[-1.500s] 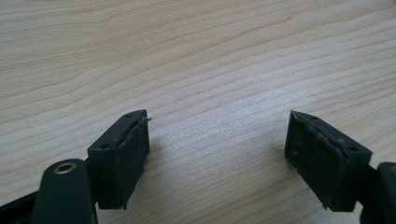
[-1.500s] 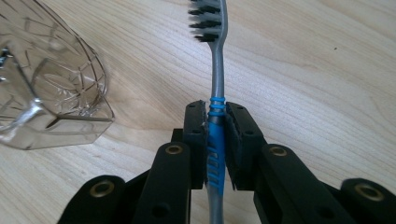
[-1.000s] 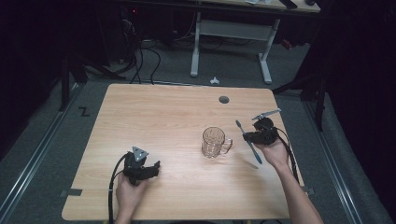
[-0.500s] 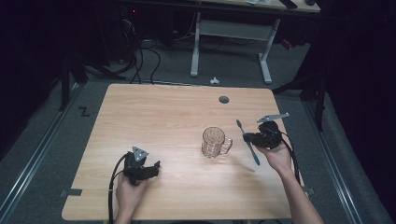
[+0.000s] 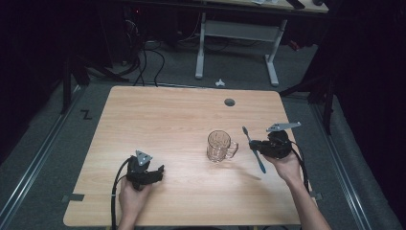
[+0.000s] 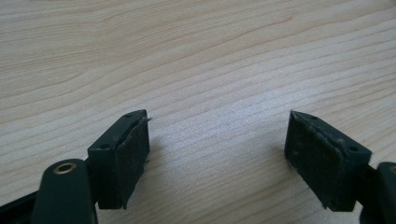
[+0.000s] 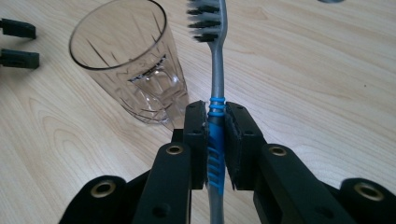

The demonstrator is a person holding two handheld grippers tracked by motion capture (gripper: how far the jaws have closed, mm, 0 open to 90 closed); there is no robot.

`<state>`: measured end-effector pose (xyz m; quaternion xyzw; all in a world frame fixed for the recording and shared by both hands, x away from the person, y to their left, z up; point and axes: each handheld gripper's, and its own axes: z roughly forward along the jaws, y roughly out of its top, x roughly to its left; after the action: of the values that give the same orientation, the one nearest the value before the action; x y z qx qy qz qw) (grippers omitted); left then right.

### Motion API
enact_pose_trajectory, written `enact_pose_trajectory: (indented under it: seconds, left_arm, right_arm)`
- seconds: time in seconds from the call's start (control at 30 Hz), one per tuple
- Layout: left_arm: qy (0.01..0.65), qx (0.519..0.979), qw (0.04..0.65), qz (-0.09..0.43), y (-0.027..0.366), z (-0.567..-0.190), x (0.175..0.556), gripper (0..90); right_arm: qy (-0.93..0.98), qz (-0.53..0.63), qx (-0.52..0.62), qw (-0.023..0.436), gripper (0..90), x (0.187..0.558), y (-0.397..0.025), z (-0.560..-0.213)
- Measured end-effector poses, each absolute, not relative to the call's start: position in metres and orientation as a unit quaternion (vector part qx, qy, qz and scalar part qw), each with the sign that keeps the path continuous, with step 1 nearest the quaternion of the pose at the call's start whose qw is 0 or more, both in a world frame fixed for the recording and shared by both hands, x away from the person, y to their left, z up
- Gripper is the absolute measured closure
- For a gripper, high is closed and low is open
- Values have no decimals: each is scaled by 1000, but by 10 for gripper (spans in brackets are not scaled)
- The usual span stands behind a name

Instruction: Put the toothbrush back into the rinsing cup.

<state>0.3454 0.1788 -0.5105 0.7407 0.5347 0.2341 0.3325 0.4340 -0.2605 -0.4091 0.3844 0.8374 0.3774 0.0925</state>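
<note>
While the toothbrush is pinched at its blue ribbed grip by the right gripper, the glass mug is seen just beside the jaws, at their left.

The toothbrush is judged light and stiff, and a little slippery, so the ribbed blue part is the good place for holding it. The mug is judged fragile and smooth; it should be touched softly. The left gripper is spread wide over the bare table, with nothing between its jaws.
</note>
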Motion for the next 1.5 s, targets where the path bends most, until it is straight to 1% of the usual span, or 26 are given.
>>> enact_pose_trajectory:
  seconds: [0.27,0.67,0.9,1.13,1.5]
  left_arm:
    - [535,741,332,234,179,-510,345,227]
    - [535,740,332,234,179,-510,345,227]
    - [535,740,333,234,179,-511,345,226]
    - [535,740,333,234,179,-510,345,227]
    - [535,740,332,234,179,-511,345,226]
  right_arm:
    - [830,413,363,98,799,425,-257,-400]
    - [819,445,345,110,800,425,-246,-383]
    - [808,469,338,118,800,430,-236,-372]
    - [799,485,338,115,800,438,-229,-368]
    - [789,498,335,135,800,450,-216,-358]
